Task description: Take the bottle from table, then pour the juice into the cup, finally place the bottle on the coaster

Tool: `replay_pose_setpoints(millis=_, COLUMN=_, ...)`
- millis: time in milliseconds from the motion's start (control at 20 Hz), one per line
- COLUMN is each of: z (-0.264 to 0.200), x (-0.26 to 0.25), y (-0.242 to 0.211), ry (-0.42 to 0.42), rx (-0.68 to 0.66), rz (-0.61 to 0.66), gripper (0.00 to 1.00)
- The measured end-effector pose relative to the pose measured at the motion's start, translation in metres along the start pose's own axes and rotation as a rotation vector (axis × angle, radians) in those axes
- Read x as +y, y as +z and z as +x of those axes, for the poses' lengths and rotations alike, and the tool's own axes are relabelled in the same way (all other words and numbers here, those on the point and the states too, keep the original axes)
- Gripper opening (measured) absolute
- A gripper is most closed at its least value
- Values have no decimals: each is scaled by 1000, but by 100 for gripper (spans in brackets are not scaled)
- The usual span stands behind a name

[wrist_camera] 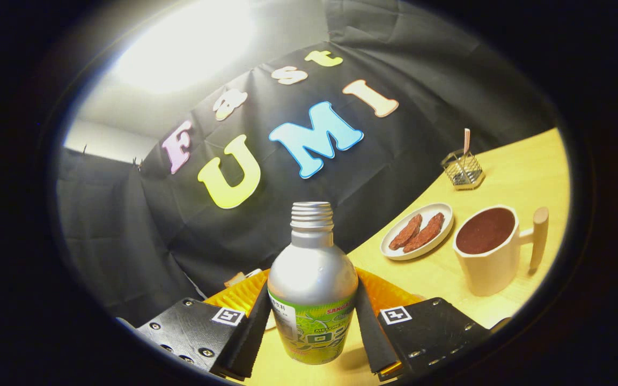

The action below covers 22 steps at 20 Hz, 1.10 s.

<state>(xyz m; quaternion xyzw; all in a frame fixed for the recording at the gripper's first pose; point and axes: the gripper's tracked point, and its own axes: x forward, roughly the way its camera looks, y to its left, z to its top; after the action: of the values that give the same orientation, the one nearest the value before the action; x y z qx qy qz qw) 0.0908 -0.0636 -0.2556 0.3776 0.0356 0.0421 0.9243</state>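
A silver bottle with a green label and a bare threaded neck, no cap on it, stands between my fingers. My gripper is shut on the bottle, with both pads pressed against its sides at label height. The bottle leans relative to the slanting table. Just behind it lies an orange ribbed coaster, partly hidden by the bottle and the fingers. Ahead to the right stands a cream cup with a wooden handle and a dark inside.
A white oval plate with reddish-brown pieces lies beyond the cup. Farther back a small wire holder with a stick in it sits on the wooden table. Black cloth walls close off the table's far side.
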Motion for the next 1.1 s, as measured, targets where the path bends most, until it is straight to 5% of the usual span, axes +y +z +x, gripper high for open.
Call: replay_pose_setpoints(millis=1100, z=14, x=-23, y=28, ry=36, rx=-143, rz=652, gripper=77)
